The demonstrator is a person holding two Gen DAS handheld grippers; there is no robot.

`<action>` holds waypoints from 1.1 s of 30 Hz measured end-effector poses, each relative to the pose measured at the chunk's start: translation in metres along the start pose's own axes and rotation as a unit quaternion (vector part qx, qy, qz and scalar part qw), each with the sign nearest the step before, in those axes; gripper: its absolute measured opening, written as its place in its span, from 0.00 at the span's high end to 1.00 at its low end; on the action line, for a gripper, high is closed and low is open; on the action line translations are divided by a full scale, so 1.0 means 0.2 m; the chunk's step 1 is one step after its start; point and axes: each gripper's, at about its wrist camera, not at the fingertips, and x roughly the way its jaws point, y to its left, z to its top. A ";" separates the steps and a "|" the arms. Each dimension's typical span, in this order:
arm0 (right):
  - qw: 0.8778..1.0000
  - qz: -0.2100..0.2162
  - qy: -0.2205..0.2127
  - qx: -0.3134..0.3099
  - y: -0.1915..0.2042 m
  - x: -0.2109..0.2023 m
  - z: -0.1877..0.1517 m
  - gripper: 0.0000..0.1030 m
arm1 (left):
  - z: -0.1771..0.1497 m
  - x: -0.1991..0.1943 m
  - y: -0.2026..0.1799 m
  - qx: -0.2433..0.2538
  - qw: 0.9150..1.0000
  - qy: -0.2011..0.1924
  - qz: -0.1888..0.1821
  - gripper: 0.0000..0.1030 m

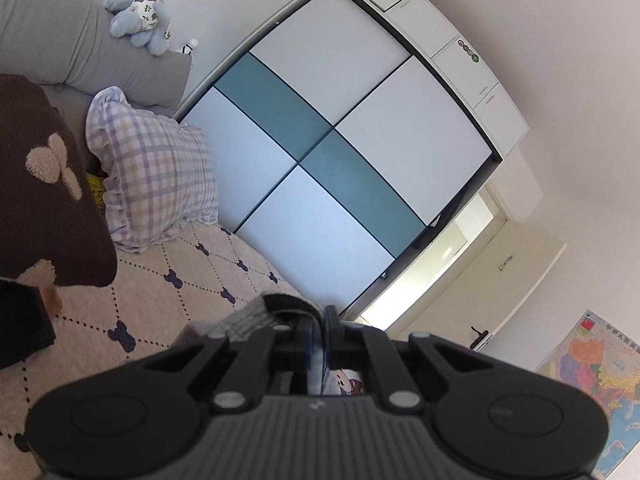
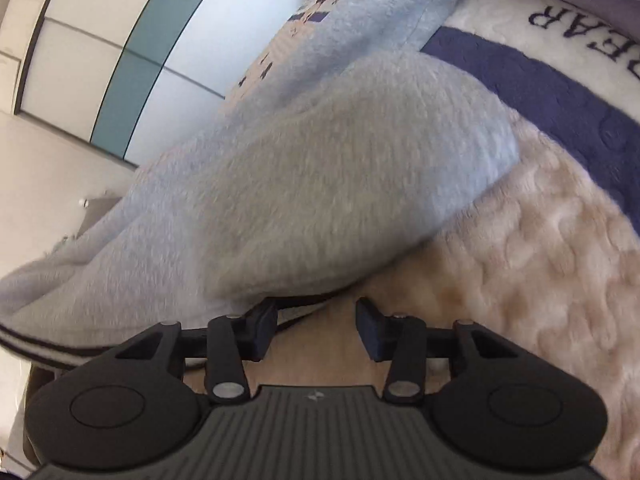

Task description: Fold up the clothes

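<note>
**Me:** My left claw (image 1: pixel 318 322) is clamped tight on a fold of pale grey, ribbed knit fabric (image 1: pixel 250 320) with a dark trim, the pads pressed together with the cloth pinched between them. My right claw (image 2: pixel 316 330) stands partly parted, neither wide nor narrow, and nothing sits between its pads; its left finger (image 2: pixel 262 330) just meets the dark-trimmed edge of the fluffy pale grey-blue garment (image 2: pixel 320 160), though I cannot tell whether it really touches.

**Other:** So which step are you in?

**Me:** I judge it an early one: one edge is lifted off the bed, the other not yet caught. The garment lies bunched just ahead of the right claw, on the cream and tan plush blanket (image 2: pixel 540 260) with a navy band.

**Other:** What does the next move call for?

**Me:** Probably sliding the right claw under that trimmed hem and closing on it, so both edges can be drawn apart and laid flat. The fleece is thick and soft, so a shallow bite might slip.

**Other:** And beyond?

**Me:** From the left view, the cream quilted bedspread (image 1: pixel 168 292) with dark blue bear shapes, then a lilac checked frilled pillow (image 1: pixel 152 184), and farthest the white and teal panelled wardrobe (image 1: pixel 340 152).
</note>
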 end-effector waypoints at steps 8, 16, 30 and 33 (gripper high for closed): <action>0.992 0.025 -0.125 -0.009 0.22 -0.10 0.27 0.95 | -0.01 0.15 0.28 -0.040 0.996 0.025 0.071 0.97; 0.956 0.018 -0.241 -0.168 0.95 -0.51 0.92 0.96 | 0.21 0.28 0.12 -0.025 0.999 0.025 0.025 0.97; 0.977 -0.132 -0.040 -0.165 0.07 -0.58 0.36 0.95 | -0.54 -0.12 0.89 -0.097 0.957 0.213 0.171 0.93; 0.976 -0.162 -0.025 -0.143 -0.15 -0.56 0.19 0.95 | -0.55 -0.23 0.89 -0.070 0.960 0.196 0.184 0.93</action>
